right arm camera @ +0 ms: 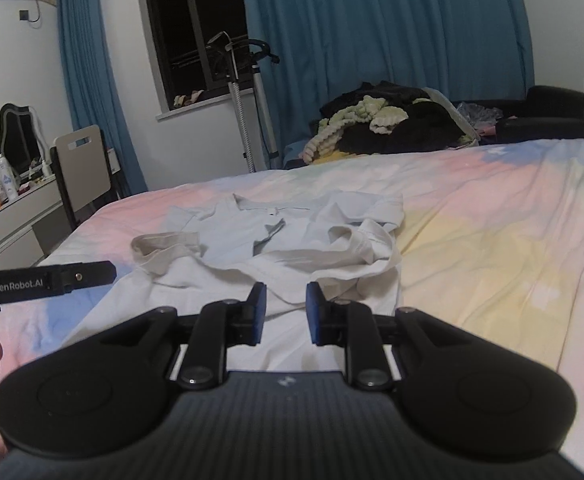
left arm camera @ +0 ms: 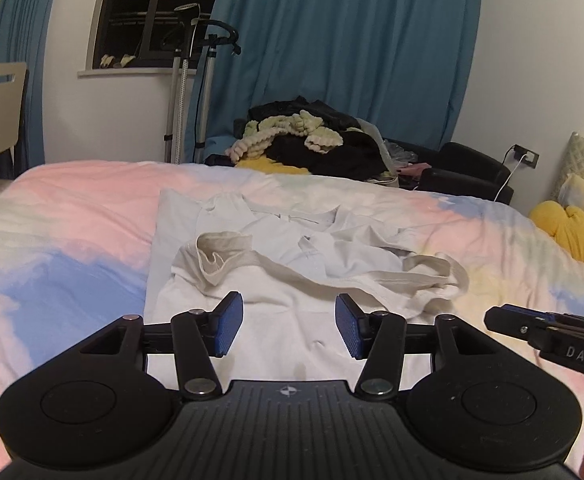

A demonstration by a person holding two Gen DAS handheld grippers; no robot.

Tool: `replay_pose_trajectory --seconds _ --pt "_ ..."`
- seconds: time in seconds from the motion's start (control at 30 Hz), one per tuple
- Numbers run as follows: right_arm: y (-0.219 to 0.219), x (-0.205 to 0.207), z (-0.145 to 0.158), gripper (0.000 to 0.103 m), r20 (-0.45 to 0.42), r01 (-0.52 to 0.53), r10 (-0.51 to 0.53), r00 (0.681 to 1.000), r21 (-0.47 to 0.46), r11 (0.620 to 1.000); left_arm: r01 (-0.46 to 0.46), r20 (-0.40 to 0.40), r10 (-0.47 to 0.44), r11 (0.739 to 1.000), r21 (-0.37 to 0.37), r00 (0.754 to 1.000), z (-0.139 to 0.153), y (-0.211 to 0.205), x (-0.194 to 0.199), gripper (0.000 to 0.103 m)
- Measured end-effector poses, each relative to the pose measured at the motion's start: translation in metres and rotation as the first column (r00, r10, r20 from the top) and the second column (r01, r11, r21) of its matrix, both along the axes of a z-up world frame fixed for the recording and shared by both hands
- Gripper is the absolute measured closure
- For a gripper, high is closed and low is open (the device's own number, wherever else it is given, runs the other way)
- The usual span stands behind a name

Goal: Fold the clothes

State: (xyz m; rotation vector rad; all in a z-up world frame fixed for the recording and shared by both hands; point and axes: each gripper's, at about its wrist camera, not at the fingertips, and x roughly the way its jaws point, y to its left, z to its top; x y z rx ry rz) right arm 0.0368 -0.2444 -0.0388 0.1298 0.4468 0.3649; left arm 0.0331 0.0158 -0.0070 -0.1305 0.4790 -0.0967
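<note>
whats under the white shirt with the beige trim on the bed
The white shirt lies partly on a pale blue garment, which shows beyond it, and on the pastel bedcover. How far the blue garment reaches under it is covered. Both grippers are open and hold nothing.

blue curtains [left arm camera: 344,52] behind dark window [right arm camera: 196,28]; garment steamer [right arm camera: 240,92] nr sill; chair [right arm camera: 82,168] & dresser [right arm camera: 12,216] at left; yellow pillow [left arm camera: 572,232] on bed.

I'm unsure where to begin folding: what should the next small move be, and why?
Probably lower both open grippers, left and right, onto the white garment. Neither holds anything, and the garment lies crumpled on the bed, so it likely needs flattening first.
</note>
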Motion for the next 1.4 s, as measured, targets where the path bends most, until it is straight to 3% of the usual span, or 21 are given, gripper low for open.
replay_pose_trajectory --seconds 0.17,0.3,0.43,0.5,0.77,0.9,1.07,1.4 --pt "0.000 -0.024 0.005 0.079 0.009 -0.003 0.003 1.000 0.005 1.000 -0.015 0.002 0.015 0.999 0.030 1.000 0.002 0.001 -0.028 0.039" --pt "0.000 -0.040 0.004 0.079 0.014 0.000 0.001 1.000 -0.010 1.000 0.011 0.014 -0.011 1.000 0.013 1.000 0.002 -0.003 -0.042 0.036" --pt "0.000 -0.037 0.004 0.075 0.031 0.001 -0.001 1.000 0.002 1.000 0.024 0.038 -0.025 0.999 0.029 0.999 0.001 -0.010 -0.038 0.025" --pt "-0.001 -0.032 0.004 0.066 0.043 0.012 -0.012 0.999 0.004 1.000 0.020 0.030 -0.021 0.999 0.035 0.999 -0.002 -0.011 -0.033 0.021" --pt "-0.007 -0.022 0.000 0.063 0.025 0.003 -0.004 1.000 0.031 1.000 0.026 0.004 -0.026 0.999 0.035 1.000 -0.008 -0.016 -0.019 0.009" --pt "-0.008 -0.021 0.000 0.059 0.024 -0.001 0.000 1.000 0.034 0.999 0.019 -0.007 -0.019 0.997 0.074 1.000 -0.010 -0.019 -0.017 0.008" --pt "-0.009 -0.022 -0.001 0.058 0.021 0.003 -0.003 1.000 0.026 1.000 -0.007 -0.026 0.009 0.998 0.064 1.000 -0.012 -0.014 -0.016 0.007" --pt "-0.009 -0.024 0.000 0.039 0.035 0.025 -0.026 0.999 0.011 1.000 -0.034 0.010 0.033 0.993 0.117 0.999 -0.009 -0.017 -0.023 0.000"
